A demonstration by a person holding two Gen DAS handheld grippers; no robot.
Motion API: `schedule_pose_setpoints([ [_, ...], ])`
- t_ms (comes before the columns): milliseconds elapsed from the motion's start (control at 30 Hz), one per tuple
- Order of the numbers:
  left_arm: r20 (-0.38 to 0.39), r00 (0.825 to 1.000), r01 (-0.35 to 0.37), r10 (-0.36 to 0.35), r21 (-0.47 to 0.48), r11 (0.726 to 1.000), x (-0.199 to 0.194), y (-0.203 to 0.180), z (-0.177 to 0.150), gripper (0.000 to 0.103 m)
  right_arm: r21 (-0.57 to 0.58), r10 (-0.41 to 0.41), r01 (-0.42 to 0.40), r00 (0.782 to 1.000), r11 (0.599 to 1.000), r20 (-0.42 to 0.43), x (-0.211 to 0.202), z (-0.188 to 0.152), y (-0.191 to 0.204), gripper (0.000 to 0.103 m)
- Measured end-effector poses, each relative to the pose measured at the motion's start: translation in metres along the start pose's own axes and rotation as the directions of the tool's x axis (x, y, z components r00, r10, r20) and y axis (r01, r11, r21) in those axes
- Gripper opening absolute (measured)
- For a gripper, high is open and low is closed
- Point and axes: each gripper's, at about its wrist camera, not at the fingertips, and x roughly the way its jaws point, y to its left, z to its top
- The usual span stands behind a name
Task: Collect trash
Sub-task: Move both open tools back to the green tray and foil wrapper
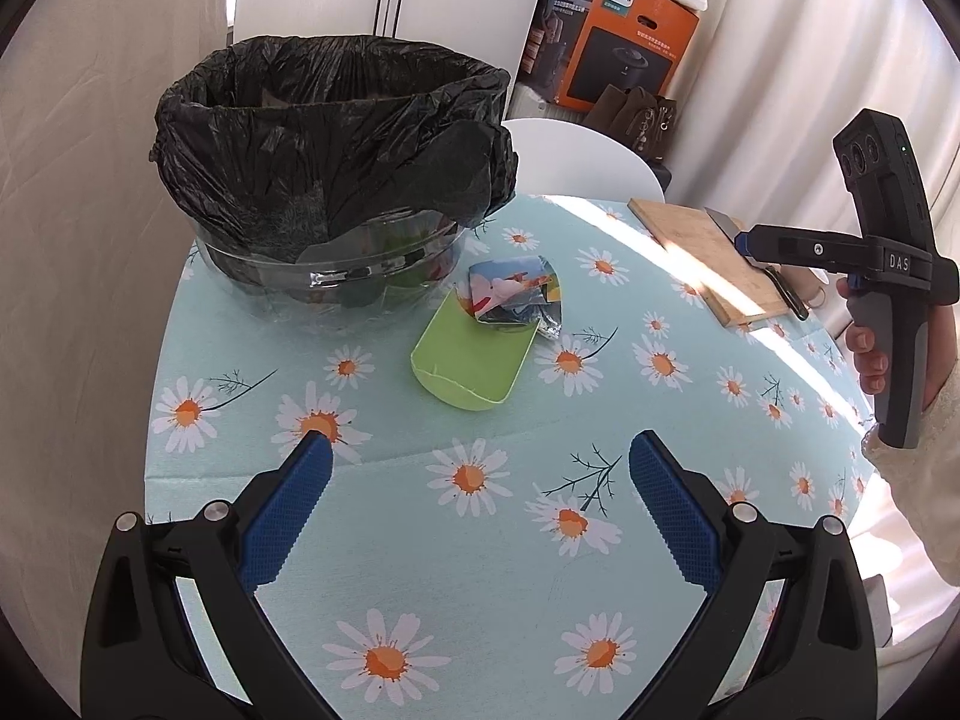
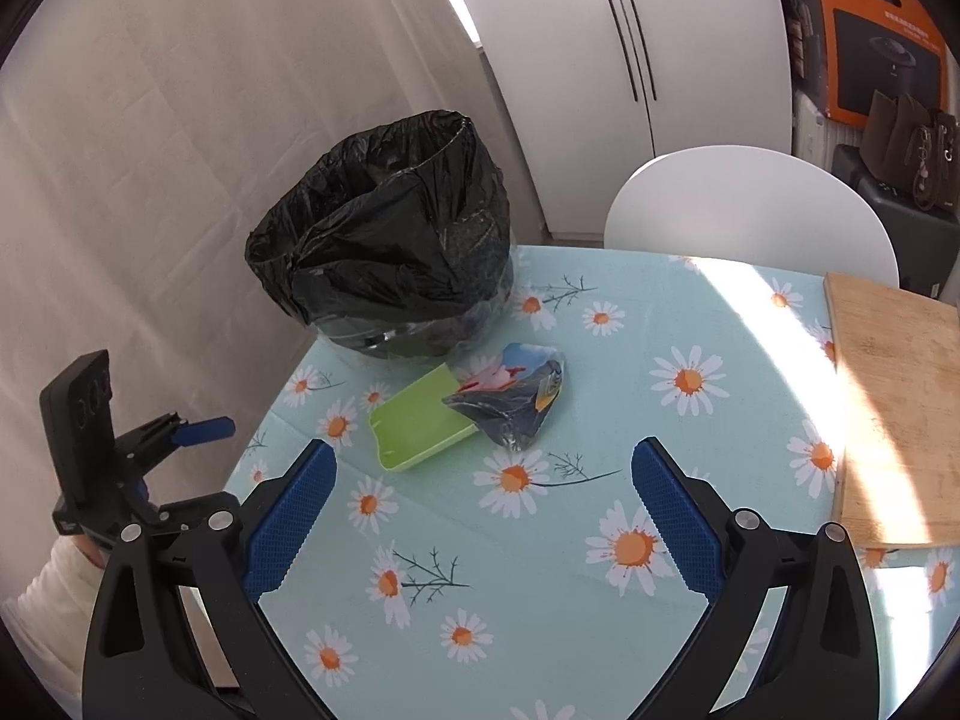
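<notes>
I hold left tongs (image 1: 480, 450) spread wide, empty, low over tabletop (image 1: 420, 570), lined up on trash ahead; right tongs (image 2: 483, 459) equally agape, nothing between pads, ready from other side; crumpled wrapper (image 1: 516, 297) lies half on green scoop (image 1: 468, 360), scoop likely there as dustpan; both just beside clear bin (image 1: 336, 276), black liner (image 1: 324, 132) folded over rim so mouth stays open; wooden board (image 2: 894, 414) well apart, irrelevant.

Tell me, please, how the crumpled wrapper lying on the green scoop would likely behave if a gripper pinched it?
The wrapper looks like thin, creased foil, so it should crush flat and weigh almost nothing. Its glossy surface may slip between the pads. It overlaps the green scoop, so that light plastic might shift too.
</notes>
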Motion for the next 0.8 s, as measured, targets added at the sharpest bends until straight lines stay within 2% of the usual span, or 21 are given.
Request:
schedule_pose_setpoints([
  [133,-0.009,1.000,0.016,-0.016,0.014,1.000,0.022,-0.001,-0.004,0.097,-0.003,-0.031,0.031,0.999,1.000,-0.030,0.012,-0.003,-0.006,0.095],
  [300,-0.074,0.996,0.041,-0.039,0.028,0.999,0.055,-0.002,-0.008,0.097,-0.018,-0.041,0.039,0.994,0.999,-0.100,0.033,0.000,-0.016,0.095],
  [433,-0.090,0.994,0.067,-0.063,0.034,0.997,0.074,-0.004,-0.013,0.097,-0.054,-0.056,0.049,0.991,0.997,-0.124,0.059,0.005,-0.025,0.095],
  [600,-0.109,0.993,0.037,-0.034,0.023,0.999,0.093,-0.003,-0.015,0.097,-0.013,-0.011,0.009,0.987,1.000,-0.160,0.097,0.015,-0.041,0.095],
  [800,-0.114,0.992,0.050,-0.046,0.025,0.998,0.110,0.002,-0.009,0.097,0.013,0.019,-0.017,0.982,1.000,-0.188,0.138,0.033,-0.054,0.095],
])
